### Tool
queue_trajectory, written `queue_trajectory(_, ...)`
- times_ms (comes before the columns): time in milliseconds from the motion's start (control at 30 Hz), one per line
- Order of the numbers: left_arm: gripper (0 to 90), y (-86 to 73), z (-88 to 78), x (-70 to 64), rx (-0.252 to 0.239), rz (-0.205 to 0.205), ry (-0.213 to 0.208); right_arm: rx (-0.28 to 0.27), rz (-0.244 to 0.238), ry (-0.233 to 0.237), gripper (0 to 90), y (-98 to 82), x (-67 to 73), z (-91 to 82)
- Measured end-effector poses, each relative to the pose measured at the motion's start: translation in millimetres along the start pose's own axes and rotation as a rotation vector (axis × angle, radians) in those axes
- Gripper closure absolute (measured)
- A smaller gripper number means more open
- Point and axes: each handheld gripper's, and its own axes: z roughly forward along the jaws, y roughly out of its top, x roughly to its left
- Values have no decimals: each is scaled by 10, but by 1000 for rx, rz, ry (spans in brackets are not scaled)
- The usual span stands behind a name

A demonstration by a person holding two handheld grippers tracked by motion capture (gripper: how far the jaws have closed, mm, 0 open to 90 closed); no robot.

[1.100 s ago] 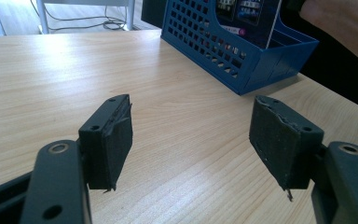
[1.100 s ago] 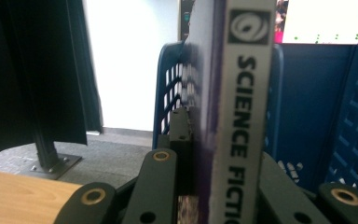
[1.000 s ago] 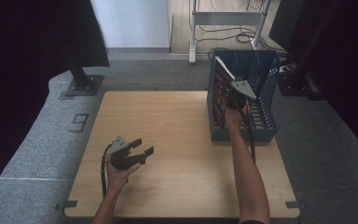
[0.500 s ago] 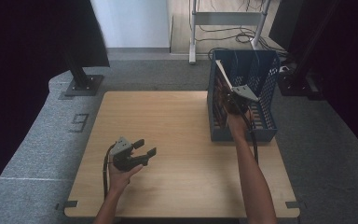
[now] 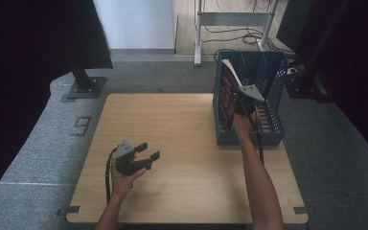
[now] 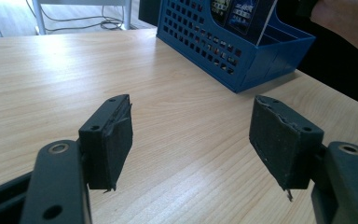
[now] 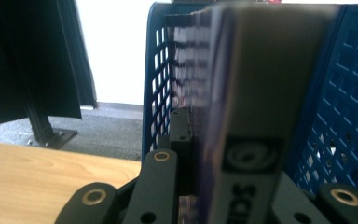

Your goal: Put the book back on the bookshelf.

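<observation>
a person at a wooden table (image 5: pixel 182 143) works two hand-held grippers beside a blue perforated basket (image 5: pixel 268 86) that stands near the table's far right corner. the right gripper (image 5: pixel 242 103) is down inside the basket, clenched on a thick book (image 5: pixel 227 93) that stands on edge against the basket's left wall, its dark printed cover facing the open table. in the right gripper view the book (image 7: pixel 251 116) rises straight up between the two black jaws, its grey spine and purple cover pressed from both sides, with the basket's (image 7: pixel 349 107) latticed wall just behind it and to its right. the jaws have just been closing a touch on the book. the person's right forearm reaches from the near edge of the table up to the basket's front rim.

the left gripper (image 5: pixel 143 155) rests low over the table well to the left of the basket, nearer the person, its jaws released and spread wide with nothing between them. in the left gripper view the left gripper (image 6: pixel 191 140) frames bare wood, and beyond it the basket (image 6: pixel 223 51) sits with the book (image 6: pixel 242 16) leaning inside. a black cable trails from the left gripper back past the wrist.
</observation>
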Motion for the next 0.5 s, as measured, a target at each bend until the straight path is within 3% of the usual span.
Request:
queue_trajectory(233, 305, -3, -13, 28, -2, -6, 5, -50, -43, -61, 820, 10, 103, 152)
queue_trajectory(500, 306, 3, -43, 52, -10, -14, 9, -58, -40, -48, 819, -51, 188, 295)
